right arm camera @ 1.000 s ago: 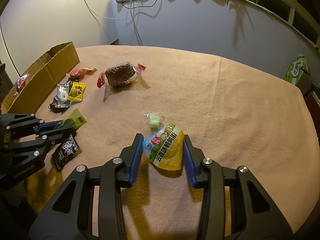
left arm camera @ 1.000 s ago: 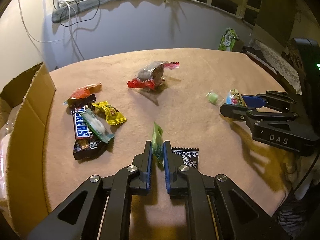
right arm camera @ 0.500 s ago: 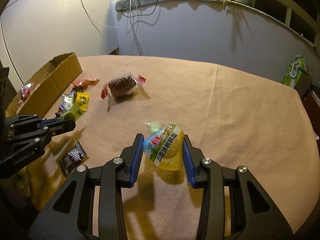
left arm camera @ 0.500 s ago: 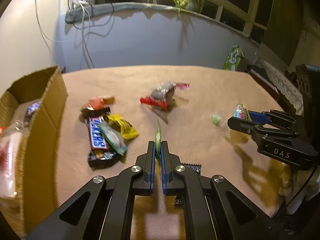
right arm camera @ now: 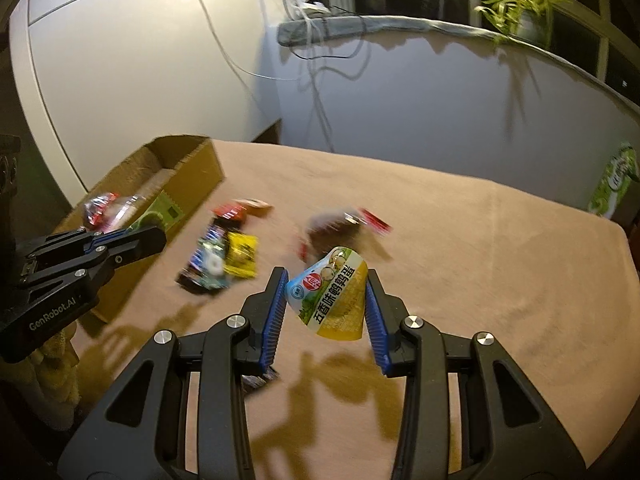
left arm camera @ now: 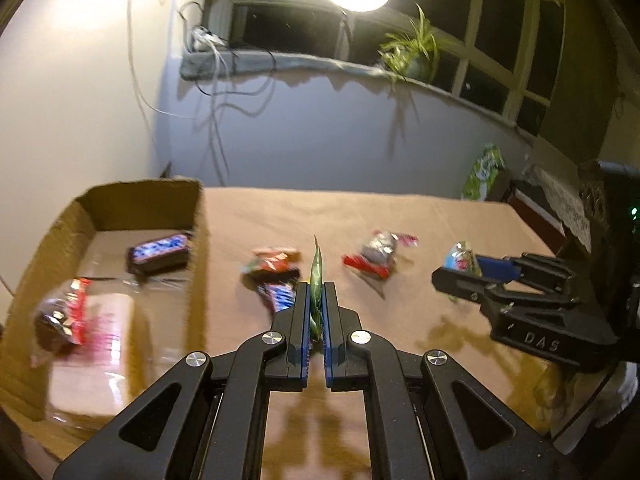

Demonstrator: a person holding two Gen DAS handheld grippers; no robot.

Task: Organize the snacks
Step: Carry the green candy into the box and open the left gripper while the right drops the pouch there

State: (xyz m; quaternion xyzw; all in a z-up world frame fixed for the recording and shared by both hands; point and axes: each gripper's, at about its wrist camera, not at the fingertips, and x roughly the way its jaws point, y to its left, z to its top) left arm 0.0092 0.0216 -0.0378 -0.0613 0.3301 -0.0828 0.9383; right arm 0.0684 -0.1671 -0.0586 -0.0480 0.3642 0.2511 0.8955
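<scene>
Left fingers [left arm camera: 316,316] pinching thin green packet [left arm camera: 316,276] edge-on, right fingers [right arm camera: 326,304] clamping yellow pouch [right arm camera: 332,300], both above bench [right arm camera: 480,260] near cardboard box [left arm camera: 120,208]: may slip, landing outside.

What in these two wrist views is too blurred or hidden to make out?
- Left wrist view: the wrapped snacks in the brown cardboard box, smeared by motion blur.
- Left wrist view: the thin green packet, seen edge-on, print unreadable.
- Right wrist view: a dark wrapper, mostly hidden behind the right gripper.
</scene>
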